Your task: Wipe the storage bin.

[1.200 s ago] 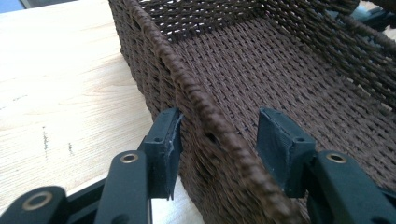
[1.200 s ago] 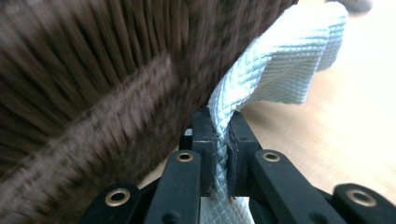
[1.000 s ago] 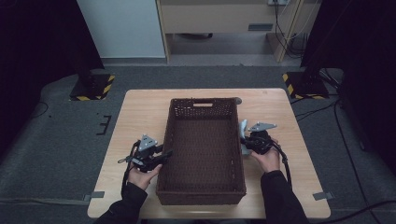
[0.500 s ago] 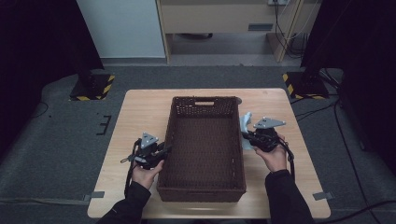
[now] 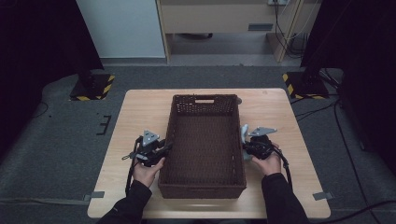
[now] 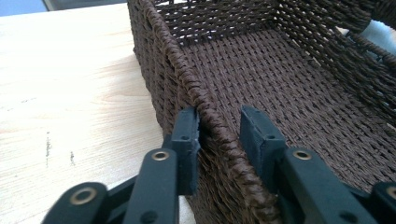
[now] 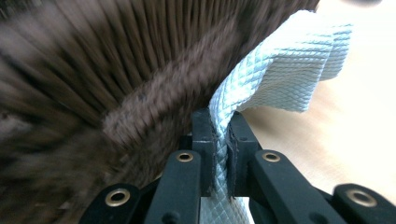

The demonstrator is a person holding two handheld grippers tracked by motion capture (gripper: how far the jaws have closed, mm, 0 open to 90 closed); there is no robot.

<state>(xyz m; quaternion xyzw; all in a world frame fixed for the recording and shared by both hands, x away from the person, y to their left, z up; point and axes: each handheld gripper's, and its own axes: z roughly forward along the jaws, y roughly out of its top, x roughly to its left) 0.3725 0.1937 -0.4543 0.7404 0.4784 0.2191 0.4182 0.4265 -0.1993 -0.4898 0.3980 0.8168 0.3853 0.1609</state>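
High view. A dark brown woven basket point(image 5: 203, 144) sits lengthwise at the middle of the light wooden table point(image 5: 140, 112), with a handle slot in its far end wall. The left hand-held gripper point(image 5: 159, 148) is at the basket's left long wall, about halfway along, with the person's left hand point(image 5: 145, 170) behind it. The right hand-held gripper point(image 5: 246, 145) is at the right long wall, roughly opposite, held by the right hand point(image 5: 267, 161). A pale blue cloth point(image 5: 243, 140) stands up at the right gripper's tip, just beside the basket's outer wall. Dark floor surrounds the table; two yellow-and-black striped stand bases point(image 5: 91, 86) sit beyond its far corners.

Left gripper view. The left hand-held gripper point(image 6: 219, 135) straddles the basket's braided rim point(image 6: 205, 112): one jaw outside the wall, one inside over the woven bottom. The outer pad lies against the weave; a clear gap shows between the rim and the inner pad. Jaws at a moderate spread, not clamped, and they have just been opening with the rim between them. Bare table to the left of the basket. A bit of the pale blue cloth point(image 6: 379, 35) shows past the far wall, upper right.

Right gripper view. The right hand-held gripper point(image 7: 220, 126) is closed tight on the pale blue cloth point(image 7: 280, 60), quilted in a diamond pattern; the fabric is pinched between both pads and fans out above them. The basket's outer wall point(image 7: 116, 70) is blurred and touches the cloth on its left. Table surface to the right.
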